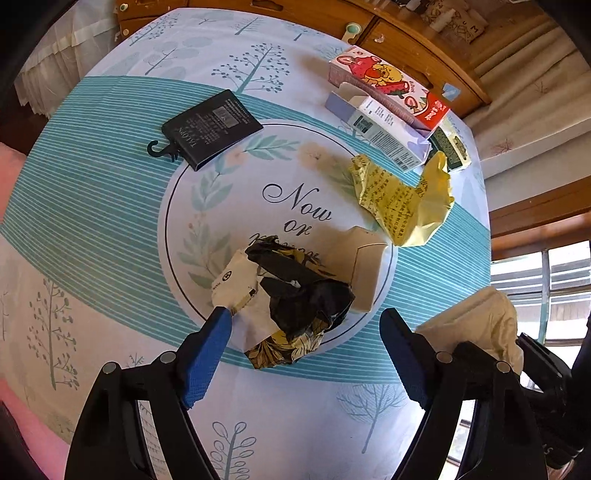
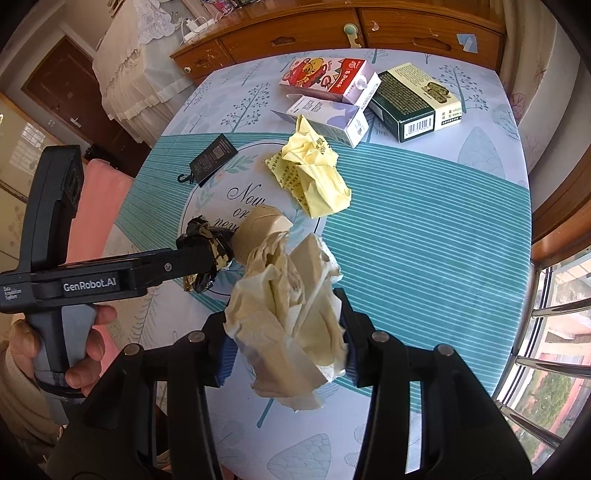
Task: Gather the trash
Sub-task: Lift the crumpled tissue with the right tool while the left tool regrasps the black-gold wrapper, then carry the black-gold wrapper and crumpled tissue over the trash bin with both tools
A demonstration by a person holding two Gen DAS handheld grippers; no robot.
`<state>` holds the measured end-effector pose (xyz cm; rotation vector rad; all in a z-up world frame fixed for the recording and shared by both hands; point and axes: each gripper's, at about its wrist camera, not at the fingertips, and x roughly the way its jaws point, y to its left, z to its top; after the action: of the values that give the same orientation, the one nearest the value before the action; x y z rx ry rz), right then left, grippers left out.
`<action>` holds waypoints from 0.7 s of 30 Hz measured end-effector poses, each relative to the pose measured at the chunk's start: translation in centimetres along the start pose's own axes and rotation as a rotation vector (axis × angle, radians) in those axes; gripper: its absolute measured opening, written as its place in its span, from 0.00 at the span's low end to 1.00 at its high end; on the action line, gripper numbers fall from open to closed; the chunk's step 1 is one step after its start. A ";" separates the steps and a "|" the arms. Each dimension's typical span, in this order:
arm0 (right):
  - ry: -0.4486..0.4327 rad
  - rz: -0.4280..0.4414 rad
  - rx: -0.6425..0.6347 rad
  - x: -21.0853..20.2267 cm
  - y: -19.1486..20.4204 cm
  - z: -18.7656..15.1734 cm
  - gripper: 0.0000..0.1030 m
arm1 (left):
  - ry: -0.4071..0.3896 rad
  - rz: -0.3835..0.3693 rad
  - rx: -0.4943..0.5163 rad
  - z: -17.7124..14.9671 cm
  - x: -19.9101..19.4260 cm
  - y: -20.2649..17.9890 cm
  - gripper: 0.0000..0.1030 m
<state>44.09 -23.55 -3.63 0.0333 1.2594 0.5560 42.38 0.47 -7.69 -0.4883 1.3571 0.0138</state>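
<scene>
A crumpled wrapper (image 1: 295, 306), black, white and leaf-printed, lies on the tablecloth's round motif. My left gripper (image 1: 304, 321) stands open astride it, its left blue pad touching the white edge and its right pad apart from it. In the right wrist view the same wrapper (image 2: 207, 243) shows partly hidden behind the left gripper's arm. My right gripper (image 2: 282, 314) is shut on a cream wad of crumpled paper (image 2: 291, 310), held above the table. That wad (image 1: 476, 321) also shows at the right of the left wrist view.
A beige small box (image 1: 365, 269) lies right beside the wrapper. Further off are a yellow crumpled sheet (image 1: 402, 203), a black packet (image 1: 210, 127), and a pink carton (image 1: 388, 85), a lilac box (image 1: 380, 133) and a green box (image 2: 417, 103). A wooden dresser (image 2: 332, 29) stands behind.
</scene>
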 end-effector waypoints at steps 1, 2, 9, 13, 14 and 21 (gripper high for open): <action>0.002 0.001 -0.001 0.0 0.0 0.0 0.41 | -0.002 0.006 0.002 0.0 0.1 0.0 0.71; 0.003 0.002 -0.003 0.0 0.0 0.0 0.41 | -0.008 0.017 0.005 0.0 0.1 0.0 0.59; 0.010 -0.002 -0.006 -0.2 0.5 -0.7 0.41 | -0.029 0.032 0.061 -0.7 -1.5 -0.4 0.17; 0.010 -0.014 -0.023 -0.6 1.6 -1.3 0.41 | -0.032 0.014 0.068 -1.9 -2.6 0.1 0.16; 0.007 -0.015 -0.025 -0.8 1.9 -1.4 0.41 | -0.036 0.009 0.066 -2.3 -2.9 0.3 0.16; -0.007 -0.030 -0.031 -2.1 4.5 -2.9 0.41 | -0.101 -0.038 0.078 -5.3 -7.1 1.9 0.16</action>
<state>39.31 -21.30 -1.29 -0.0099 1.2419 0.5488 35.28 2.25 -2.32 -0.4417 1.2443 -0.0454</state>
